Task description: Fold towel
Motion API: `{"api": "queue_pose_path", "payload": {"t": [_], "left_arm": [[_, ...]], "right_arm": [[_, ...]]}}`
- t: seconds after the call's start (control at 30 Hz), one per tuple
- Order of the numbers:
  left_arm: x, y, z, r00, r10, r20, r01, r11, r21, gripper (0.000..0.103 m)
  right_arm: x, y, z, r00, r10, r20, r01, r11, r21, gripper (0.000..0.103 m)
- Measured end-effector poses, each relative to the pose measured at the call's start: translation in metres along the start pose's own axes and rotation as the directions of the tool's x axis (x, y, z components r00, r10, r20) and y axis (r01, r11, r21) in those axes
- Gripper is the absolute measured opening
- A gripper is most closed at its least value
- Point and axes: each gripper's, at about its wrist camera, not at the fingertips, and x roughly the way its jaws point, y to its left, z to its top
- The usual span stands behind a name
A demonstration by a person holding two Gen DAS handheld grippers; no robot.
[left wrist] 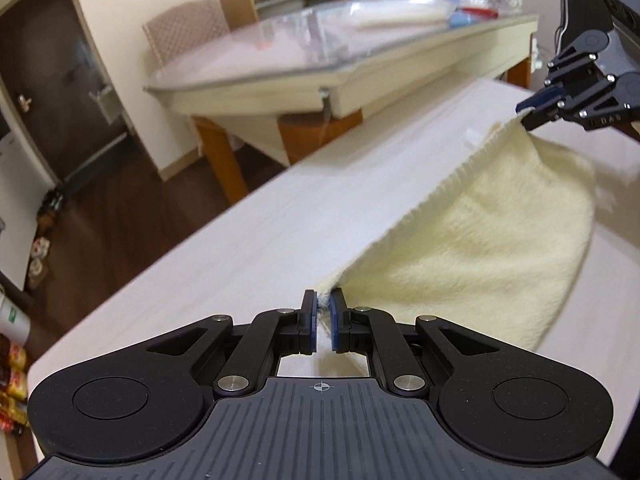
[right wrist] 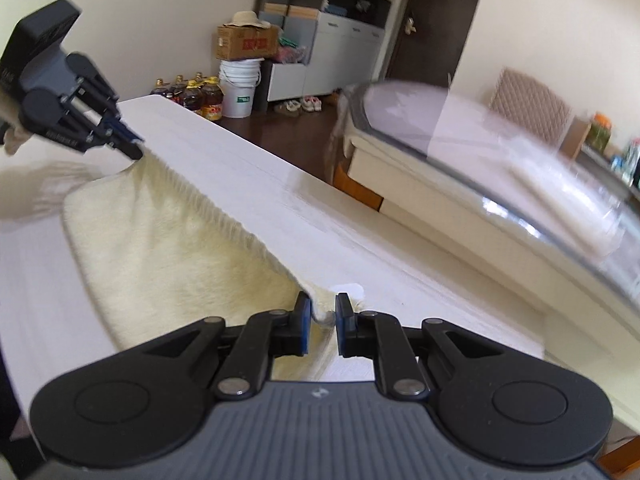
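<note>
Above a long white wood-grain bench (left wrist: 224,248) in a lived-in room, a fluffy pale-yellow fleece towel (left wrist: 472,248) hangs by one edge between two hand-held black tools. The left tool (left wrist: 323,322) pinches one corner of the cloth between its blue-padded fingers (left wrist: 336,320), the jaws drawn nearly together around the fabric. The right tool (right wrist: 322,322) grips the opposite corner of the same edge, its jaws slightly wider apart but with a bunch of cloth caught between them. That edge runs taut from tool to tool while the rest of the towel sags in a curve, its lower part apparently resting on the bench. Holding both corners high and apart keeps the edge straight and the cloth free of wrinkles, likely so that the raised edge can be carried over onto the far side for a fold. A glass-topped cream dining table (right wrist: 500,184) stands just beyond the bench.
</note>
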Motion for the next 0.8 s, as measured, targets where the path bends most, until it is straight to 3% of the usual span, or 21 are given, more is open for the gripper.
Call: {"api": "queue_pose_path", "payload": {"t": [0.1, 0.2, 0.5, 0.67, 0.8], "left_arm": [[0.009, 0.004, -0.006, 1.0, 0.002, -0.019, -0.003, 1.0, -0.013, 0.007], [0.008, 0.009, -0.01, 1.0, 0.0, -0.011, -0.001, 0.999, -0.037, 0.011], [-0.008, 0.028, -0.016, 0.999, 0.047, -0.002, -0.047, 0.993, -0.105, 0.029], [-0.012, 0.037, -0.01, 0.999, 0.043, 0.03, -0.039, 0.991, -0.126, 0.034], [-0.008, 0.032, -0.001, 0.998, -0.032, 0.059, 0.036, 0.997, -0.065, 0.034]], "right_arm": [[0.022, -0.012, 0.003, 0.999, 0.009, -0.034, -0.008, 0.999, 0.04, 0.015], [0.029, -0.018, -0.002, 0.999, -0.014, -0.035, 0.016, 0.998, 0.059, 0.027], [0.02, -0.007, -0.013, 0.998, -0.067, -0.006, 0.067, 0.997, 0.043, 0.029], [-0.002, 0.006, -0.006, 0.991, -0.117, 0.072, 0.115, 0.993, 0.036, 0.029], [-0.03, 0.04, -0.002, 0.985, -0.065, 0.159, 0.063, 0.998, 0.019, 0.029]]}}
